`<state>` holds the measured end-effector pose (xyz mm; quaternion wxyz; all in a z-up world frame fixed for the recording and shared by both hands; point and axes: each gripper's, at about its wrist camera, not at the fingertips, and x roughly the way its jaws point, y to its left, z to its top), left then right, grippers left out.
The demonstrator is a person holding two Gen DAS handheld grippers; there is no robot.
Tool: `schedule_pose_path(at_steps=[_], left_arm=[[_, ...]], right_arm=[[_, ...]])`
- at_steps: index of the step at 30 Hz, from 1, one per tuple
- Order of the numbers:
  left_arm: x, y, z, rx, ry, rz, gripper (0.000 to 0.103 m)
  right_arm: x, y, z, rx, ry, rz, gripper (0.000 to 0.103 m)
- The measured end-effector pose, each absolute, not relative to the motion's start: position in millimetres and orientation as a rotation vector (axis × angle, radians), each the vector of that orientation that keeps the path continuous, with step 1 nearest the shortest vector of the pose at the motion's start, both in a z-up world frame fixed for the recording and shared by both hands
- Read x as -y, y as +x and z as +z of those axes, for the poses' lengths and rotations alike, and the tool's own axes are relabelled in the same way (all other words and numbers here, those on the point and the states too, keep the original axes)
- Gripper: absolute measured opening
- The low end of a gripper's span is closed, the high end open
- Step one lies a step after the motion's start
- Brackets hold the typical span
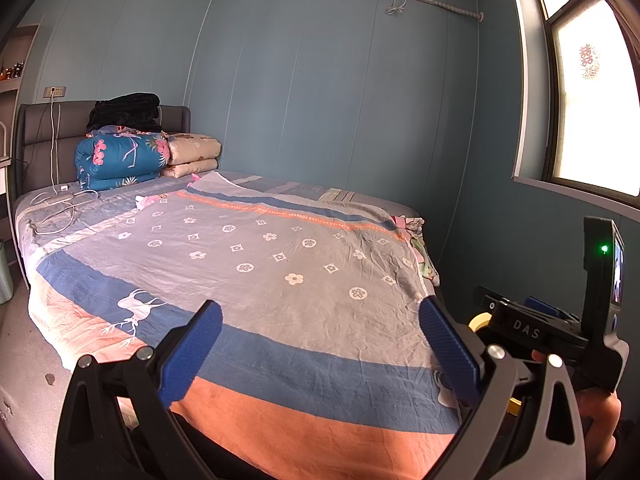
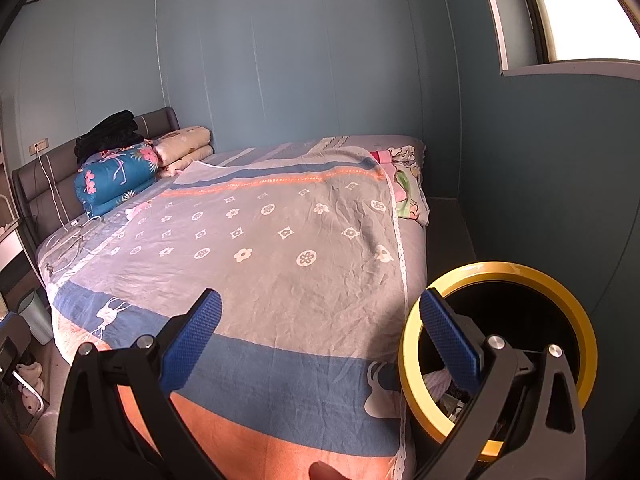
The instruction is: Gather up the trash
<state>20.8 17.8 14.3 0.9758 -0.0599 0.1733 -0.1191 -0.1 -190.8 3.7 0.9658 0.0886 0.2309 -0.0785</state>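
A small pink-and-white crumpled scrap lies far up the bed, near the quilts. My left gripper is open over the foot of the bed cover, with nothing between its blue pads. My right gripper is open too, and its right finger reaches over the mouth of a black bin with a yellow rim beside the bed. Some crumpled waste lies inside the bin. The right gripper's body shows at the right edge of the left wrist view.
Folded quilts and black clothing are stacked at the headboard. White cables and a charger lie on the left of the bed. Loose clothes hang at the far right edge. A pale bin and slippers stand on the left floor.
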Motion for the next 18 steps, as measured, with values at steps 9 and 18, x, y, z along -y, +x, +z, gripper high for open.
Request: schedule_pose_path(at_steps=[9, 18], left_arm=[[-18.9, 21.2, 13.0, -0.352, -0.122, -0.242, 0.095], [-20.5, 22.9, 10.5, -0.357, -0.12, -0.227, 0.095]], right_arm=[[190.6, -0.6, 1.0, -0.473, 0.18, -0.158, 0.095], [191.3, 0.1, 0.6, -0.479, 0.181, -0.154, 0.095]])
